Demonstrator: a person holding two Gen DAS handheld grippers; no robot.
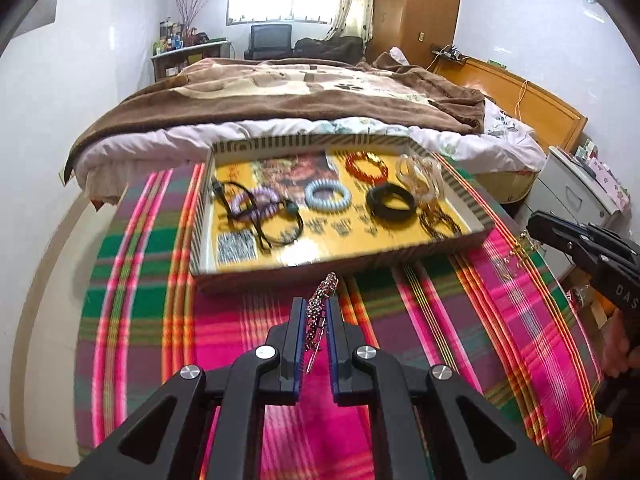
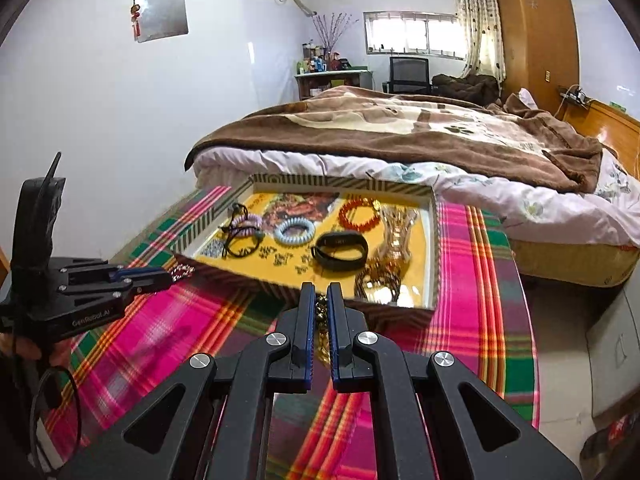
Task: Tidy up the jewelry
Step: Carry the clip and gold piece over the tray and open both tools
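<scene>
Here, left gripper (image 1: 318,304) clamping silver chain (image 1: 325,286), just short of tray (image 1: 340,254) rim

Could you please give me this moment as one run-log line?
left claw: shut on silver chain | right claw: shut on gold chain | both short of tray | tray: bracelets, hair ties
</scene>
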